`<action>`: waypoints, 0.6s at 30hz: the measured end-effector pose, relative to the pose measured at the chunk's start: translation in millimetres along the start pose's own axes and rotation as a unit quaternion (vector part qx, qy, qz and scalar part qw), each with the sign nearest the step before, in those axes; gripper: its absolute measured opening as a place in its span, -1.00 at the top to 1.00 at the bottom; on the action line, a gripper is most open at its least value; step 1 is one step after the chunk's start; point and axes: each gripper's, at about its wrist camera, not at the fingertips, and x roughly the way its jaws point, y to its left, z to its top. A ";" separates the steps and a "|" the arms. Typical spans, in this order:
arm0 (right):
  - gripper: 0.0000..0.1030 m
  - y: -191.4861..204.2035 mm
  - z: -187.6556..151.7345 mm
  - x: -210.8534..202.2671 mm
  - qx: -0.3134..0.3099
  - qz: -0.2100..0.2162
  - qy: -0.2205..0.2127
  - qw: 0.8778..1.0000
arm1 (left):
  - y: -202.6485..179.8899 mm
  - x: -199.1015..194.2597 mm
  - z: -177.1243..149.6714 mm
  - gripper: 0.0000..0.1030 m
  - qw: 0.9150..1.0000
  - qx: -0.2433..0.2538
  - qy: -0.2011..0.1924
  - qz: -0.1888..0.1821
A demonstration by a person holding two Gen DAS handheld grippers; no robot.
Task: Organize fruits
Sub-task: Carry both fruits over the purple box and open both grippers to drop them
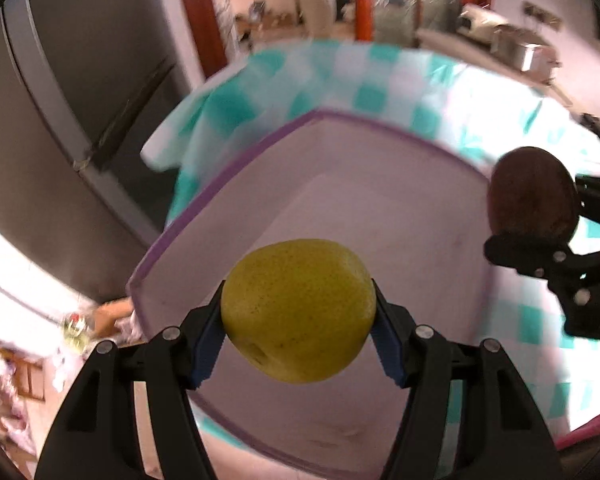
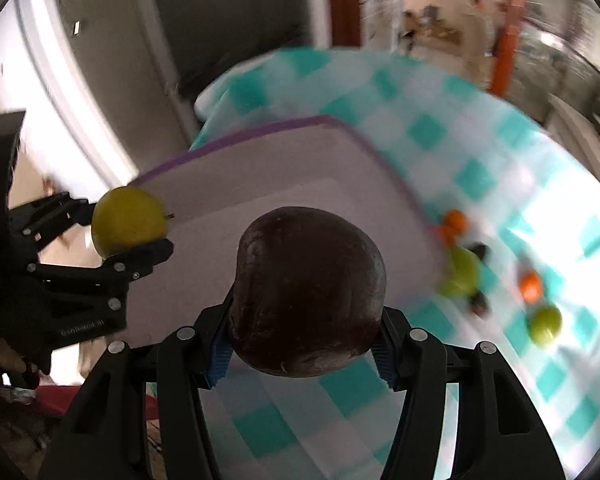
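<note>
Left gripper (image 1: pixel 299 334) grasps the pear (image 1: pixel 298 310) above the tray (image 1: pixel 228 172). Right gripper (image 2: pixel 302 354) grasps the dark fruit (image 2: pixel 308 296) near the tray's right edge. Loose fruits (image 2: pixel 462 268) lie on the cloth (image 2: pixel 480 152), right.

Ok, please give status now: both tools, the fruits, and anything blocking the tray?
Left tool shut on yellow-green fruit. Right tool shut on dark brown fruit. Both above white tray; tray looks bare, nothing in the way. More fruit on checked cloth.

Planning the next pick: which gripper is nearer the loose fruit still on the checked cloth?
Right. The right gripper, holding the dark fruit, is beside the loose fruit. The left gripper, holding the yellow fruit, hangs over the tray, farther off.
</note>
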 end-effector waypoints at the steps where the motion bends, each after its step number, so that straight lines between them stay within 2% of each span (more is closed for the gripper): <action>1: -0.10 9.7 7.6 14.7 -0.013 -0.005 0.019 1.000 | 7.5 8.2 0.6 -0.26 1.000 -0.001 0.011 0.004; 4: -0.10 33.9 29.1 68.1 -0.047 -0.029 0.086 0.995 | 22.9 35.3 1.3 -0.26 0.999 -0.008 0.048 0.013; 6: -0.10 40.6 31.9 93.8 -0.064 -0.039 0.127 0.989 | 28.7 50.8 1.8 -0.26 0.997 -0.005 0.072 0.008; 12: -0.10 31.7 25.2 146.6 -0.056 -0.057 0.227 0.971 | 24.1 92.7 -5.7 -0.26 0.991 0.016 0.134 -0.021; 15: -0.10 24.4 20.4 155.4 -0.045 -0.058 0.249 0.966 | 25.1 103.2 -8.0 -0.26 0.987 0.017 0.156 -0.028; 18: -0.11 21.2 28.9 163.0 -0.033 -0.055 0.250 0.966 | 22.5 104.4 -6.8 -0.26 0.986 0.015 0.164 -0.035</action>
